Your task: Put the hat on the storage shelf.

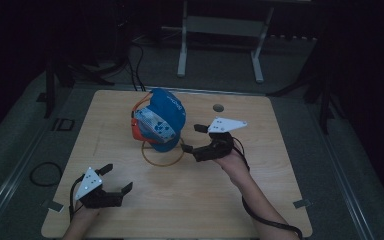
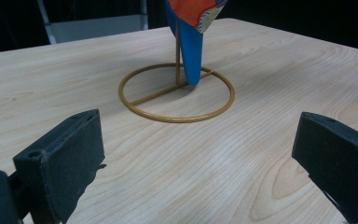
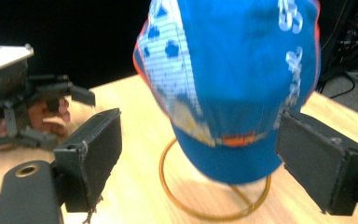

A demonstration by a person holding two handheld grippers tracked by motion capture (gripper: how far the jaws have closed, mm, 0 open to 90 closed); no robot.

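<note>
A blue cap (image 1: 162,122) with orange trim and a patterned panel hangs on a gold wire stand (image 1: 156,161) with a ring base, at the middle of the wooden table (image 1: 260,190). My right gripper (image 1: 191,138) is just right of the cap, open, jaws pointing at it. In the right gripper view the cap (image 3: 242,84) looms close ahead of the open jaws (image 3: 198,158), above the stand's ring (image 3: 205,215). My left gripper (image 1: 118,177) rests open near the front left corner. Ahead of its empty jaws (image 2: 196,154) are the ring (image 2: 175,119) and the cap's lower tip (image 2: 191,46).
A round hole (image 1: 218,107) is in the table's far side. A white frame (image 1: 220,30) stands on the floor beyond the table, and a cable loop (image 1: 45,174) lies on the floor at the left. The left gripper (image 3: 23,112) and its hand are visible in the right gripper view.
</note>
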